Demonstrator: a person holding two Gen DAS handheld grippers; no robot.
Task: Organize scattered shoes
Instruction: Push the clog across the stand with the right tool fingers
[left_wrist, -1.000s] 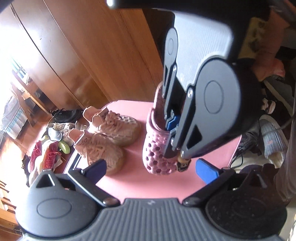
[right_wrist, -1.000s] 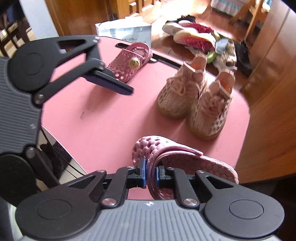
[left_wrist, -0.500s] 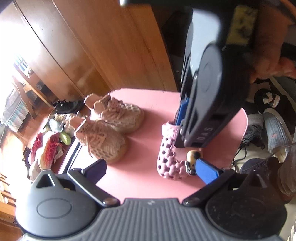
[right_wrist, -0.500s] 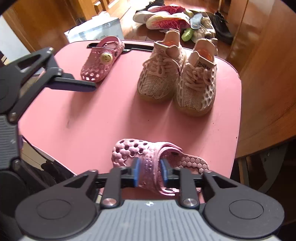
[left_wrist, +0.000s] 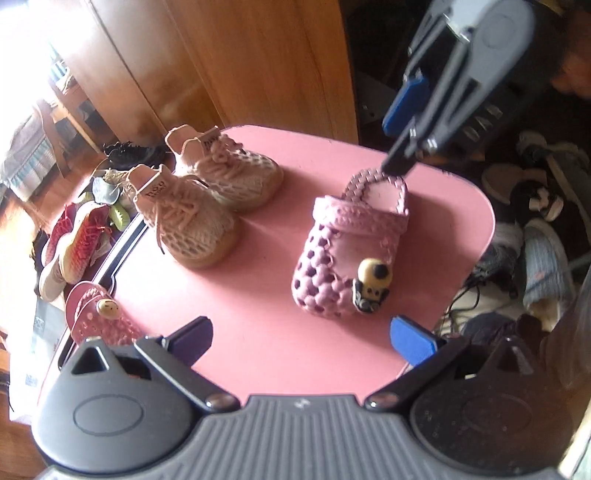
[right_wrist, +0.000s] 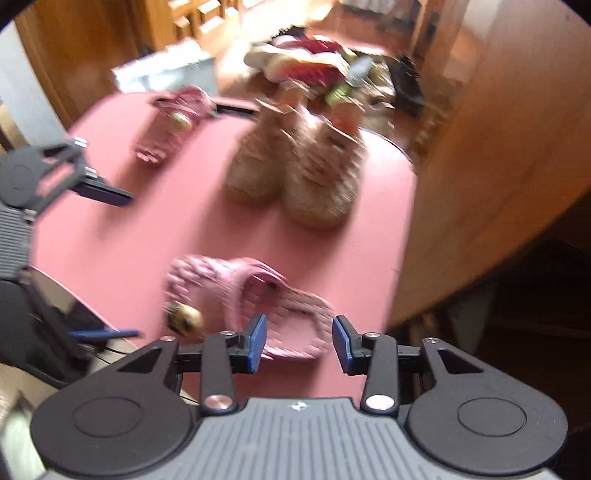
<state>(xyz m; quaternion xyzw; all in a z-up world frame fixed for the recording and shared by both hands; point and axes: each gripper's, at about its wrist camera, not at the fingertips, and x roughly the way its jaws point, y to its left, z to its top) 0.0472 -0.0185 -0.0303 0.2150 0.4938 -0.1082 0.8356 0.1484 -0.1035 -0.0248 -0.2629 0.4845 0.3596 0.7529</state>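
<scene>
Pink bench (left_wrist: 258, 332): right tool (right_wrist: 299, 341) has let go of pink clog (left_wrist: 351, 254), now spread behind its heel. Clog sits flat; mate (left_wrist: 98, 314) well apart beside spread left tool (left_wrist: 306, 336). Pairing remains.

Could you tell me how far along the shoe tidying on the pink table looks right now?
Done: the beige sneakers stand paired on the pink table. In hand: nothing; the right gripper has open jaws at the heel of a pink clog resting flat. Left: its mate lies apart at the far edge, near the open left gripper.
</scene>
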